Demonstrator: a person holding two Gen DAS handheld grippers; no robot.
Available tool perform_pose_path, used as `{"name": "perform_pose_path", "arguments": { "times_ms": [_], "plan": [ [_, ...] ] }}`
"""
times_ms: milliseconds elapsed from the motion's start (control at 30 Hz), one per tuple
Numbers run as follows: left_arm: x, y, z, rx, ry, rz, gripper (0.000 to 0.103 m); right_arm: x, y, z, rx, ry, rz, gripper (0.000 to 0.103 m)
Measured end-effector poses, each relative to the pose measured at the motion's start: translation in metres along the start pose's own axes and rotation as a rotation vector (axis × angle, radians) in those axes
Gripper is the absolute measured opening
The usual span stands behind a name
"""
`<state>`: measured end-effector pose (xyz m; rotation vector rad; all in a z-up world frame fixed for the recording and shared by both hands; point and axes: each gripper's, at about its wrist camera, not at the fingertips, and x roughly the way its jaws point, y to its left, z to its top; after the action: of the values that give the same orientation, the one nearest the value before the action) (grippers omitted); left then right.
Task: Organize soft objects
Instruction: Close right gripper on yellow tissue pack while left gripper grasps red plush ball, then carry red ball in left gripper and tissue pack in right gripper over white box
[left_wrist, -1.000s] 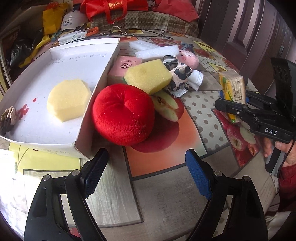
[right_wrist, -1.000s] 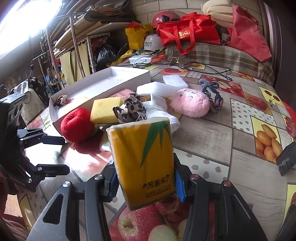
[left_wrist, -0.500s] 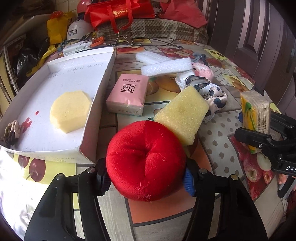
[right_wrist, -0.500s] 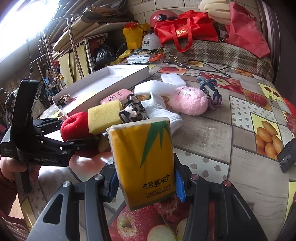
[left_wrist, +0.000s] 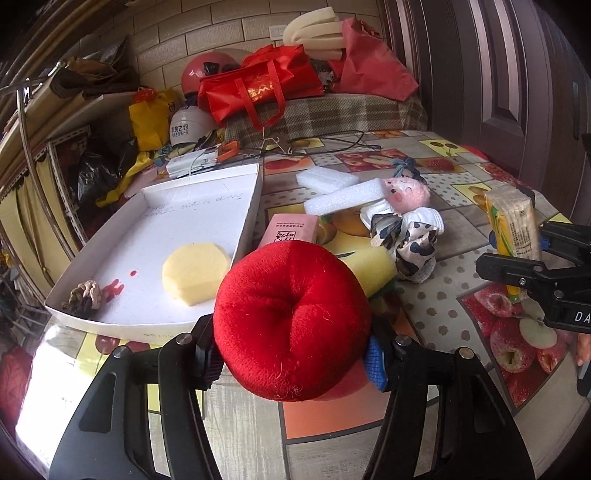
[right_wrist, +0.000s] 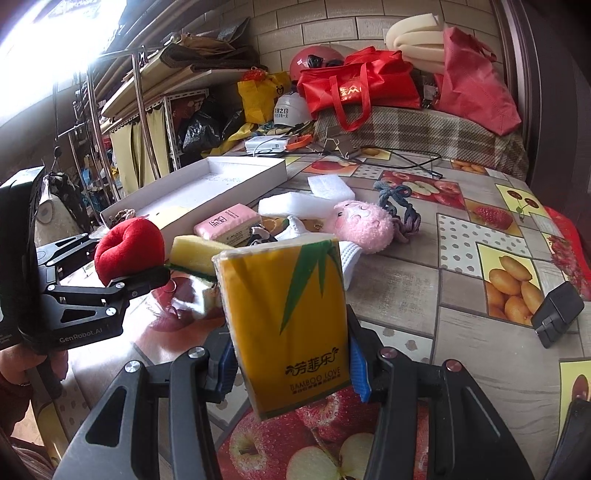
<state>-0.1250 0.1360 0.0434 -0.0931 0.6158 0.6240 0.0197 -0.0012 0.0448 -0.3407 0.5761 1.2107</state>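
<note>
My left gripper (left_wrist: 291, 354) is shut on a red plush apple (left_wrist: 291, 319) and holds it above the table, right of the white box (left_wrist: 243, 225); it also shows in the right wrist view (right_wrist: 127, 249). My right gripper (right_wrist: 290, 369) is shut on a yellow tissue pack (right_wrist: 286, 321), seen from the left wrist view (left_wrist: 513, 229) at the right. A round yellow sponge (left_wrist: 195, 271) and a small knot (left_wrist: 83, 297) lie in the box. A yellow sponge block (right_wrist: 192, 253), pink tissue pack (right_wrist: 227, 223), cow-print cloth (left_wrist: 406, 240), pink doll (right_wrist: 360, 227) and white foam pieces (left_wrist: 343, 199) lie on the table.
The table has a fruit-print cover (right_wrist: 406, 280). A black block (right_wrist: 556, 317) lies at the right. Red bags (left_wrist: 258, 88), helmets (left_wrist: 192, 127), cables and a plaid cushion crowd the far end. Shelving (right_wrist: 147, 122) stands at the left.
My left gripper closed on the red plush apple and lifted it off the table. My right gripper kept hold of the yellow tissue pack and barely moved.
</note>
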Motion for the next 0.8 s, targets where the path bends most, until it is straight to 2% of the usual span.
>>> {"name": "perform_pose_path", "arguments": {
  "times_ms": [167,300,467,667,800],
  "plan": [
    [-0.005,0.015,-0.002,-0.073,-0.029,0.004,0.06,-0.004,0.01,0.001,-0.052,-0.034,-0.057,0.049],
    [-0.008,0.018,-0.002,-0.088,-0.048,0.012,0.06,-0.008,0.025,0.0,-0.116,-0.074,-0.089,0.049],
    [-0.011,0.032,-0.003,-0.04,-0.09,0.103,0.061,-0.01,0.049,0.002,-0.172,-0.144,-0.06,0.049],
    [-0.01,0.089,-0.006,-0.067,-0.164,0.247,0.061,0.004,0.089,0.013,-0.234,-0.22,0.014,0.049],
    [0.002,0.152,-0.006,-0.239,-0.163,0.272,0.061,0.025,0.117,0.026,-0.26,-0.23,0.061,0.049]
  ]
}}
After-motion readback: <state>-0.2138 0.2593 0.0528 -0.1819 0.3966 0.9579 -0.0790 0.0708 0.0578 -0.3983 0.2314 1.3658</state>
